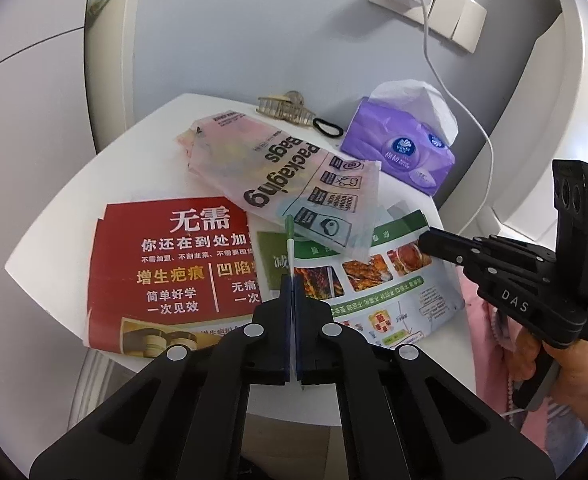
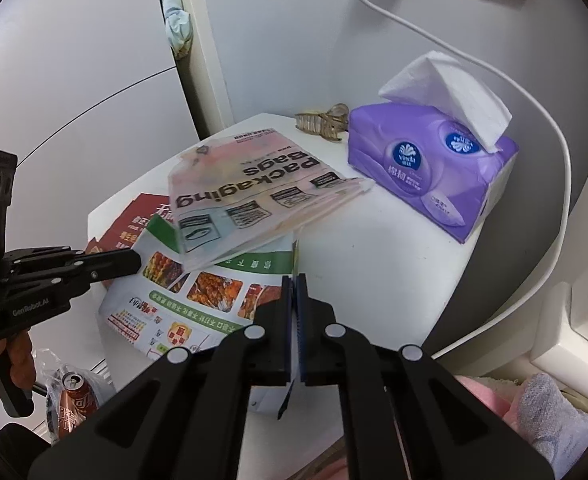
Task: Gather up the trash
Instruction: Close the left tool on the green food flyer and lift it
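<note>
Left gripper (image 1: 293, 280): fingers pressed together on a thin green-and-white stick (image 1: 289, 246) (probably a swab or pick), its tip reaching toward the packaging bag (image 1: 278, 176). Right gripper (image 2: 294, 292): fingers closed on the near edge of the green food flyer (image 2: 198, 292), likely to drag it out from under the bag. Bag lies across both flyers; red flyer (image 1: 166, 268) sits on its left, tissue pack (image 2: 426, 176) and hair clip (image 2: 322, 122) behind it on the white table (image 2: 374, 248). Soda can (image 2: 76, 396) in clear wrap lies below, off the table.
</note>
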### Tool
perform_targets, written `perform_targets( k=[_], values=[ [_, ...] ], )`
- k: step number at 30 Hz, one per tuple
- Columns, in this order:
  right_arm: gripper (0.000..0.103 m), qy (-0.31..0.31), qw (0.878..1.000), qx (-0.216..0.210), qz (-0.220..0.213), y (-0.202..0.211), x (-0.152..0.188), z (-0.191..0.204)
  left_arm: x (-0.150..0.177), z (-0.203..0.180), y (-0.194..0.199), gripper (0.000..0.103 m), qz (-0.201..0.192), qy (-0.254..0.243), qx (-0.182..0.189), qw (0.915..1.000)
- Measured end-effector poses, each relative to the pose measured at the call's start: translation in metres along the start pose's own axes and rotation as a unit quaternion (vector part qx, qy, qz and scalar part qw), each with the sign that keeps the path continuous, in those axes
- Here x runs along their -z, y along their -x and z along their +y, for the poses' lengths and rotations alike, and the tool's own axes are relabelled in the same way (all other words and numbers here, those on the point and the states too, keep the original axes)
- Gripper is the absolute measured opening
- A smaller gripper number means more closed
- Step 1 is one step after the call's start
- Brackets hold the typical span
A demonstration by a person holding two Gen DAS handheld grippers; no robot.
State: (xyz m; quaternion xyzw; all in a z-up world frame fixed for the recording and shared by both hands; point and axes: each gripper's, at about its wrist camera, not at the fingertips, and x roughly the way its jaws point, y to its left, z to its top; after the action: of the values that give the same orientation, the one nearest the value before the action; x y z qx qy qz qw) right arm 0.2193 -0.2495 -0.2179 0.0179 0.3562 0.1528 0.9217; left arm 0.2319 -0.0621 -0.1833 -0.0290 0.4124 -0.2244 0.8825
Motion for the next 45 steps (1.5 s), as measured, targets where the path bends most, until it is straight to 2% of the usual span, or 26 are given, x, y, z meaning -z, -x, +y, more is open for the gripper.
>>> perform_targets(
  k=[25, 35, 45],
  values=[
    [0.004, 0.027, 0.998, -0.013, -0.048, 0.072, 0.002, 0.045, 0.021, -0.019, 0.089, 0.000, -0.057, 0.001, -0.008, 0.9983],
    [0.004, 0.062, 0.995, -0.039, -0.067, 0.096, -0.012, 0.094, 0.036, 0.003, 0.150, 0.000, -0.097, 0.016, -0.033, 0.9946],
    [0.004, 0.114, 0.986, -0.104, -0.064, 0.095, -0.013, 0.179, 0.083, 0.058, 0.229, 0.000, -0.120, 0.058, -0.096, 0.9864]
  ],
)
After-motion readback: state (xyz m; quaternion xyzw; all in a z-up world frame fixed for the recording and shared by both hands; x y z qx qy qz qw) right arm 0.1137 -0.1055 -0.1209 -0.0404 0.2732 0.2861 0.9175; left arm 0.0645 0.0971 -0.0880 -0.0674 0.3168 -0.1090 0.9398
